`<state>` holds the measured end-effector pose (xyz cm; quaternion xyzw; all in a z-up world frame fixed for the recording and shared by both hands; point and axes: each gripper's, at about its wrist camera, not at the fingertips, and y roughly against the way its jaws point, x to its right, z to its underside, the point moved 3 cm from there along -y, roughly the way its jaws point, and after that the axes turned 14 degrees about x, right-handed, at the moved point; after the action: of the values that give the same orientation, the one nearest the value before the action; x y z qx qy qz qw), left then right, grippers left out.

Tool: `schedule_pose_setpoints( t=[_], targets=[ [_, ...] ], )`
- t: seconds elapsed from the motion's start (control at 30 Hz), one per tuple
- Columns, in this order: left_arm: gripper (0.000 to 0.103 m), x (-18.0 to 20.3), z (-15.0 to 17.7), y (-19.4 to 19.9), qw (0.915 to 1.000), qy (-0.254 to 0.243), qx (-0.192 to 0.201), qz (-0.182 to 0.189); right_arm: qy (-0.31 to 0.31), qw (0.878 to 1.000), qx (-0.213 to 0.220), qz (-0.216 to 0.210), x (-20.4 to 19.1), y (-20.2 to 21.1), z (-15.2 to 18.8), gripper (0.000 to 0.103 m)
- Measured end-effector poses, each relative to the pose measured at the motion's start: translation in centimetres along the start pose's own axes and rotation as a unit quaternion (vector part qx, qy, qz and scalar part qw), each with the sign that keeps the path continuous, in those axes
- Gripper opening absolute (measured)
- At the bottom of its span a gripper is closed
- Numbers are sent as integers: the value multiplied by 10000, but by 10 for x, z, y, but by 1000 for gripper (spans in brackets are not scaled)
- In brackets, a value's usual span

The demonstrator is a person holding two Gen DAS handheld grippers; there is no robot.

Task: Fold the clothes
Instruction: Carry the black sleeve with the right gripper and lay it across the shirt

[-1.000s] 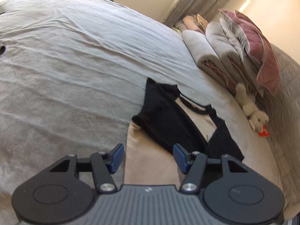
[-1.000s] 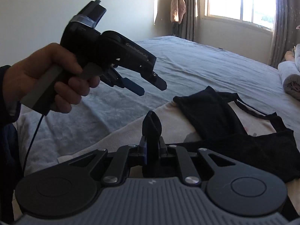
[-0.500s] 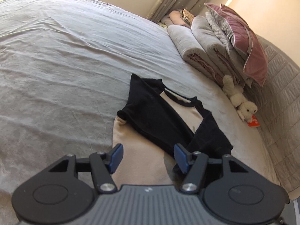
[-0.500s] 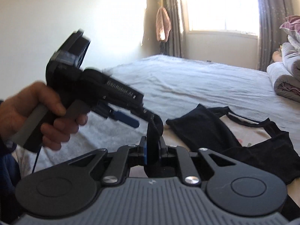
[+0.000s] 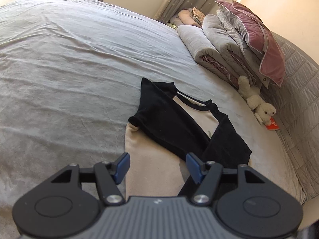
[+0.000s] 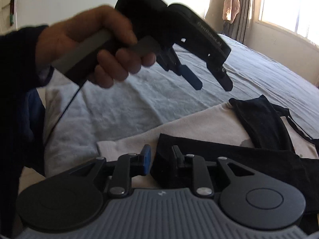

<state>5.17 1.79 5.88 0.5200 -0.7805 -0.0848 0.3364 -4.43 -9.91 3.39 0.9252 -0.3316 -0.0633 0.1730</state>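
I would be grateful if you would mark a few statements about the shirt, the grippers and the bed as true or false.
1. The shirt has a beige body and black sleeves. True.
2. The left gripper is clamped on a sleeve. False: it is open and holds nothing.
3. The right gripper is open, with black sleeve cloth between its fingers. True.
4. A white plush toy lies beside the stacked bedding. True.
5. The shirt hangs on a rack. False: it lies on the grey bed sheet.
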Motion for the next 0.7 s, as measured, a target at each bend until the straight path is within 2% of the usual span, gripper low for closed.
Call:
schedule_pose_setpoints(
  t=[0.03,0.1,0.17,0.23,0.27,0.33,0.37,0.43,0.47,0.5,0.53,0.6,0.7],
  targets=[
    [64,1,1,-1,10000,-42,-17,6,-128,9998,108,69,9,8,-5,48],
    [64,5,6,-3,9998,-165,-73,17,-317,9984,317,339,31,24,-15,56],
    [64,11,11,-6,9994,-323,-131,25,-597,9930,460,912,67,43,-22,57],
    [64,16,16,-8,9987,-483,-164,47,-1197,9768,551,1687,116,64,-25,57],
    [64,19,18,-9,9983,-561,-173,65,-1734,9600,586,2119,146,80,-22,57],
    [64,24,21,-11,9973,-708,-189,107,-2909,9098,671,2883,204,114,-9,57],
    [64,27,24,-13,9966,-784,-212,138,-3466,8809,770,3129,227,133,1,57],
    [63,34,29,-17,9952,-913,-275,220,-4197,8316,956,3510,260,164,24,57],
    [63,37,32,-19,9943,-982,-319,277,-4414,8131,975,3667,270,174,34,57],
    [62,41,35,-21,9931,-1063,-362,334,-4519,8023,925,3790,277,180,40,57],
    [62,46,39,-23,9917,-1162,-405,379,-4519,8005,853,3844,281,181,44,57],
    [61,55,47,-27,9880,-1402,-487,427,-4459,8055,696,3841,284,177,47,57],
    [56,62,56,-31,9827,-1730,-533,393,-4571,8156,559,3505,284,164,47,57]
  ],
)
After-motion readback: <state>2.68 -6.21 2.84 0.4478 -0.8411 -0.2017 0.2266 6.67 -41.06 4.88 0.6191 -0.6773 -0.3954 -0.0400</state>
